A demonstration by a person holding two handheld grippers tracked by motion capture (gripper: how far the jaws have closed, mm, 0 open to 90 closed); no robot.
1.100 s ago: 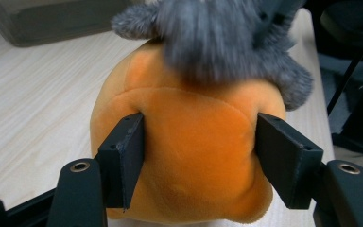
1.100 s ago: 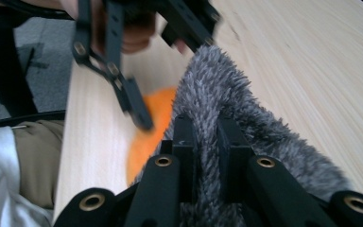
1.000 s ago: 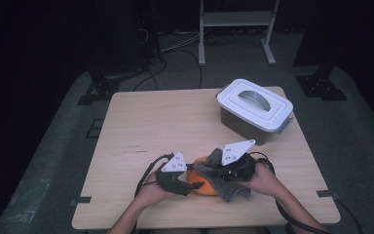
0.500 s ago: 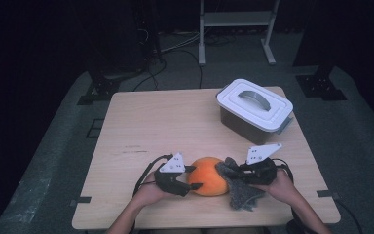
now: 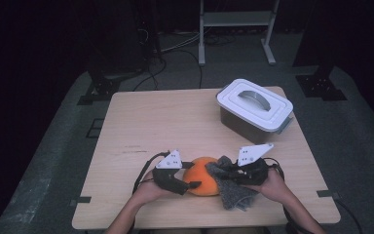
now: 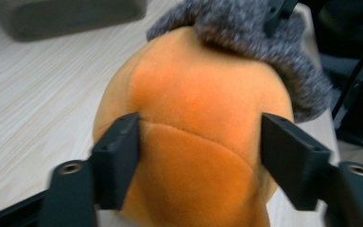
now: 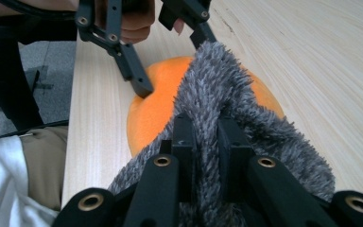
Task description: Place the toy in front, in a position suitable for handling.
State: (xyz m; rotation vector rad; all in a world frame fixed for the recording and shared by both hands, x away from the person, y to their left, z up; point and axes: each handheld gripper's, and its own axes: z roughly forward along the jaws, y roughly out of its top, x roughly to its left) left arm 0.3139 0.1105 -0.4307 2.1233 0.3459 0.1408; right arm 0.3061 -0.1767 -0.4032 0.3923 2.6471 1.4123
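Note:
An orange plush ball [image 5: 202, 181] lies near the table's front edge, also large in the left gripper view [image 6: 194, 137] and in the right gripper view [image 7: 153, 113]. My left gripper [image 5: 189, 179] is shut on it, its jaws pressing into both sides [image 6: 196, 156]. A grey fuzzy cloth [image 5: 231, 187] drapes over the ball's right side. My right gripper [image 5: 224, 174] is shut on a fold of that cloth [image 7: 227, 113], pinching it between its jaws [image 7: 203, 137].
A grey box with a white lid and handle [image 5: 254, 108] stands at the table's back right. The wooden table [image 5: 165, 122] is bare at the left and centre. A metal stand [image 5: 236, 19] and cables lie on the floor beyond.
My right gripper has drawn the grey cloth to the right, off the top of the ball, baring more orange. The left gripper kept its grip and stayed in place.

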